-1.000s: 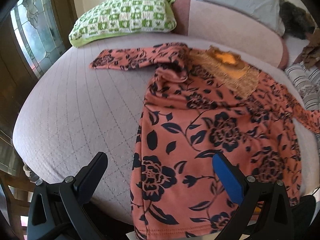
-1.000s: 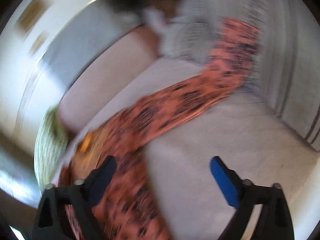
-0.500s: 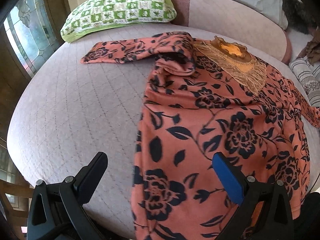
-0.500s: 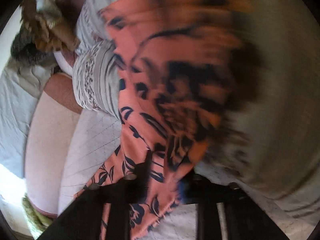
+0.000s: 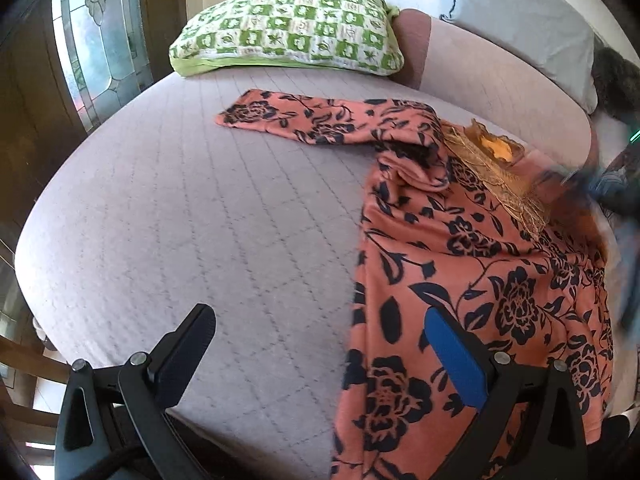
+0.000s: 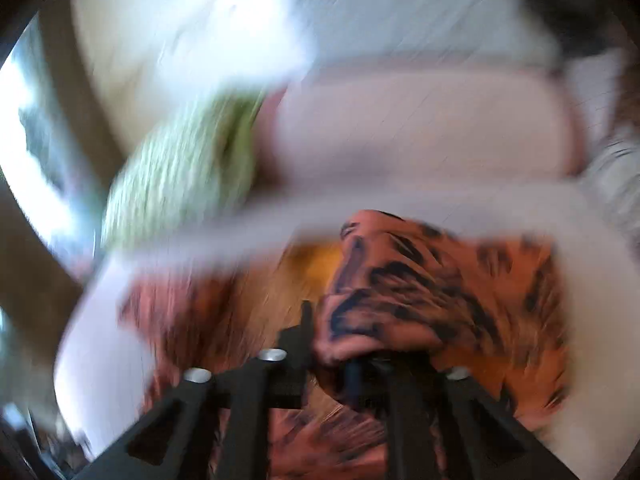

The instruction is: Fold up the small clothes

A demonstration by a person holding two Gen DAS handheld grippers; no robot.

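A coral top with black flowers lies flat on the quilted bed, its gold collar toward the headboard. One sleeve stretches out to the left. My left gripper hangs open over the bed's near edge, its blue pad above the top's left side and its black finger over bare quilt. In the blurred right wrist view my right gripper has a bunch of the other sleeve between its jaws, over the collar area; the jaws are opening.
A green chequered pillow, a pink bolster and a grey pillow line the head of the bed. A leaded glass window stands at the left. A dark blurred shape moves at the right edge.
My left gripper has shifted left and slightly down, still open. My right gripper closed on the right sleeve and swung it in over the top's chest.
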